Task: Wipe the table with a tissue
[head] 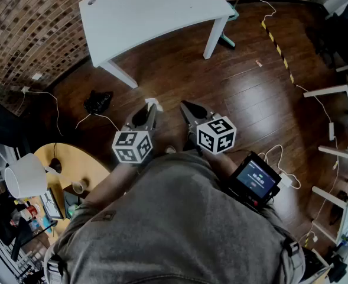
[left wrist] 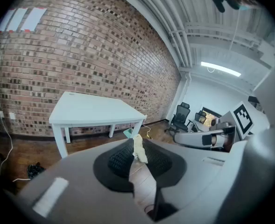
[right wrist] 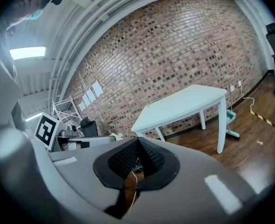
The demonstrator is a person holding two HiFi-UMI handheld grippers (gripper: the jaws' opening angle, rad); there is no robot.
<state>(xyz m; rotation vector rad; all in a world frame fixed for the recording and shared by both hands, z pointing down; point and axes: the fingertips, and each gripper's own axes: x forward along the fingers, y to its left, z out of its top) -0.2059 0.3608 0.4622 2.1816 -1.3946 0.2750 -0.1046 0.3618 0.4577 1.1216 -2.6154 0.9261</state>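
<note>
Left claw (head: 149, 109): clenched on a small tissue (left wrist: 138, 149), pinched only at the tips, well short of the desk (head: 150, 10)
Right claw (head: 186, 107): closed on nothing, equally far from the desk
Desk: white top, neither claw touching it
Risk: so thin a pinch may let the tissue slip or tear when dragged across the desk
Risk: the cable (head: 270, 7) beside the desk could catch a foot on approach

Bench (head: 150, 10): smooth, matt white top, upper frame.
Floor (head: 250, 93): dark wood planks, glossy.
Wall (head: 26, 28): rough brick, upper left.
Tissue (left wrist: 139, 153): crumpled pale paper.
Left gripper (left wrist: 137, 143): matt grey plastic shell, ribbed black pads (left wrist: 121, 158).
Shirt (head: 179, 229): grey cloth.
</note>
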